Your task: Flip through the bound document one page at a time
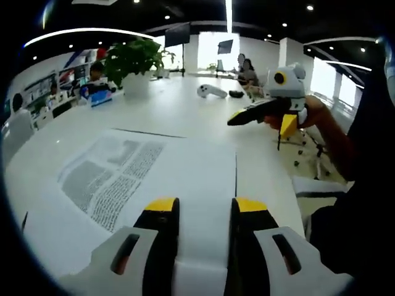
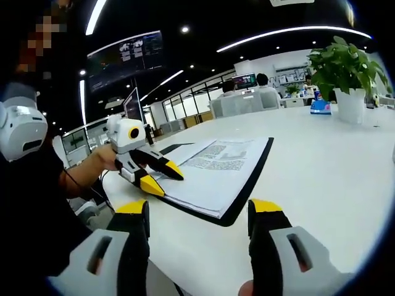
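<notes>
The bound document (image 1: 185, 166) lies open and flat on the white table (image 1: 185, 105), with printed text on its left page and a black cover showing along its edges. My left gripper (image 1: 207, 205) is open, its yellow-tipped jaws low over the blank near page. In the right gripper view the left gripper (image 2: 162, 177) sits at the near left corner of the document (image 2: 222, 166), jaws apart, held by a hand. My right gripper (image 2: 199, 206) is wide open over bare table (image 2: 321, 160), short of the document. The right gripper (image 1: 262, 122) hovers beyond the document's far right side.
A potted plant (image 1: 133, 58) (image 2: 342, 61) stands on the table beside a small blue box (image 1: 100, 97) (image 2: 320, 106). A white handheld device (image 1: 212, 91) and a dark object (image 1: 236, 94) lie far out. People sit at the far ends. An office chair (image 1: 308, 148) stands off the table's edge.
</notes>
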The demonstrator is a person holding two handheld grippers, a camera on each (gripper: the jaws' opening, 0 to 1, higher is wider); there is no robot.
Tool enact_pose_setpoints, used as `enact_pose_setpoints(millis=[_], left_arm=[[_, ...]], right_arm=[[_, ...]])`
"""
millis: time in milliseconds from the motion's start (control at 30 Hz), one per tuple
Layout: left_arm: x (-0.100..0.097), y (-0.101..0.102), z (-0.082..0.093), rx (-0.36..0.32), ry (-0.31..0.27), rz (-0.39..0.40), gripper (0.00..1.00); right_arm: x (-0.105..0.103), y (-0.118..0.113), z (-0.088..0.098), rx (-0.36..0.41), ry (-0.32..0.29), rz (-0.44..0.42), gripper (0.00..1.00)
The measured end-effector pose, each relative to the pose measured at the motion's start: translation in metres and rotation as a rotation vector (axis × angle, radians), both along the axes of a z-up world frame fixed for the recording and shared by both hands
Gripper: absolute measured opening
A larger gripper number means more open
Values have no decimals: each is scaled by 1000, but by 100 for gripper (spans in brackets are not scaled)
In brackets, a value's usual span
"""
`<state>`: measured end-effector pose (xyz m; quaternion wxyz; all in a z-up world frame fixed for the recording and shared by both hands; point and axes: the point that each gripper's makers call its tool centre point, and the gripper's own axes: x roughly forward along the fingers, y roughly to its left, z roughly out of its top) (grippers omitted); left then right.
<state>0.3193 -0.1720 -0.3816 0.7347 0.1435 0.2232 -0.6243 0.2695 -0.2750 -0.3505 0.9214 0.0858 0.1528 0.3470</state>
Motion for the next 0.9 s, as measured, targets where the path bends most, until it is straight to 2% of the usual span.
enact_pose_setpoints(millis=[233,500,900], left_arm=[[1,0,1,-28,61,-2,36],[0,2,2,-46,99,-6,34],[0,4,2,-57,105,-6,32]], right_arm=[[-1,1,-1,-4,2,6,64],[-2,0,-1,-4,3,4,64],[-3,-1,-3,-2,14,1,63]])
